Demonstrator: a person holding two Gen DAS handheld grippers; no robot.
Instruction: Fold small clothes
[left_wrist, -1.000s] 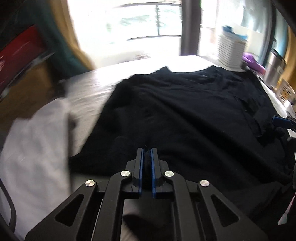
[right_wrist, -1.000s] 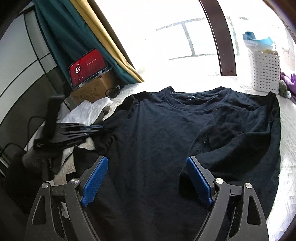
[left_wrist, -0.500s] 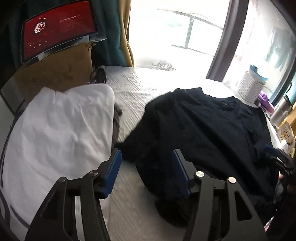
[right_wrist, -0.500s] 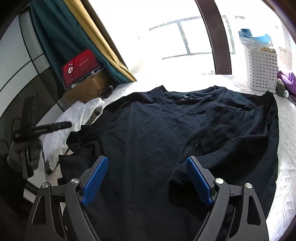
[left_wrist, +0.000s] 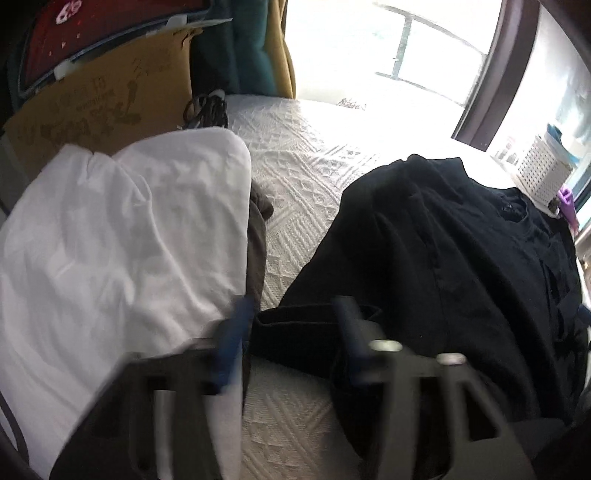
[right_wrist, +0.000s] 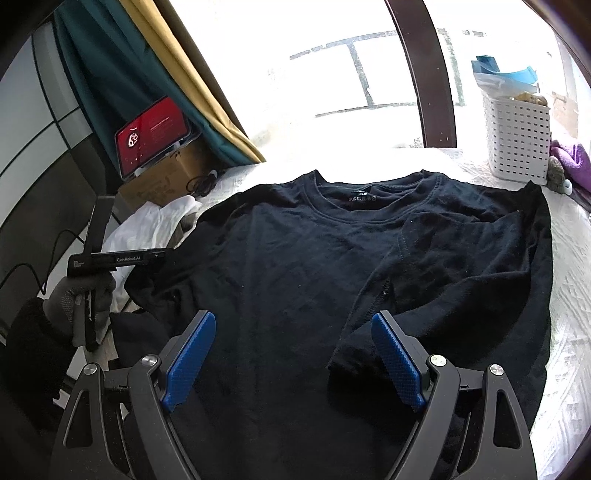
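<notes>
Grasp: left gripper (left_wrist: 291, 328) was closing around sleeve hem (left_wrist: 306, 345) of black T-shirt (left_wrist: 443, 258) | right gripper (right_wrist: 291, 354) hung released | advice: hem needed full pinch

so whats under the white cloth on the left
A grey-brown garment pokes out from under the white cloth's edge, on the quilted bed cover. How far it reaches underneath is covered.
</notes>
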